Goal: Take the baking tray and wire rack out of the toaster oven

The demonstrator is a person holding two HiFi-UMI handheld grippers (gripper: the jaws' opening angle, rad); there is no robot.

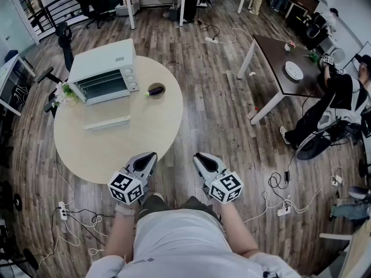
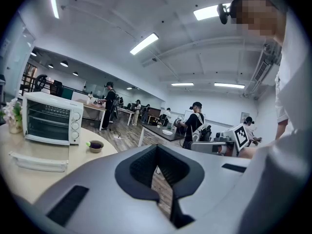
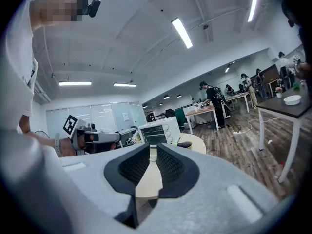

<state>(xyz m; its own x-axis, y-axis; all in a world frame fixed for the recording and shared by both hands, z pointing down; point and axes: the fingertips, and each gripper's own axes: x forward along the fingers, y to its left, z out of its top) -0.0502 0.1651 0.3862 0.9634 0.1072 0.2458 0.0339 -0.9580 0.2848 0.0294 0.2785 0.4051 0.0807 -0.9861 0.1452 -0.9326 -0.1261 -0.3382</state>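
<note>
The left gripper (image 1: 153,155) (image 2: 156,149) is clenched with its pad tips meeting, and grasps nothing. The right gripper (image 1: 199,156) (image 3: 152,147) stands a narrow slit apart, also empty. Both are held off the near edge of the round table (image 1: 145,133), well apart from the white toaster oven (image 1: 103,74) on its far side. The oven's glass door is closed. Horizontal bars show behind it, but the baking tray and wire rack cannot be told apart. A small bowl (image 1: 156,90) sits just right of the oven.

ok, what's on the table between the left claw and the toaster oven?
Head view: a long white flat piece lies on the table between the left claw and toaster oven; otherwise bare.
</note>
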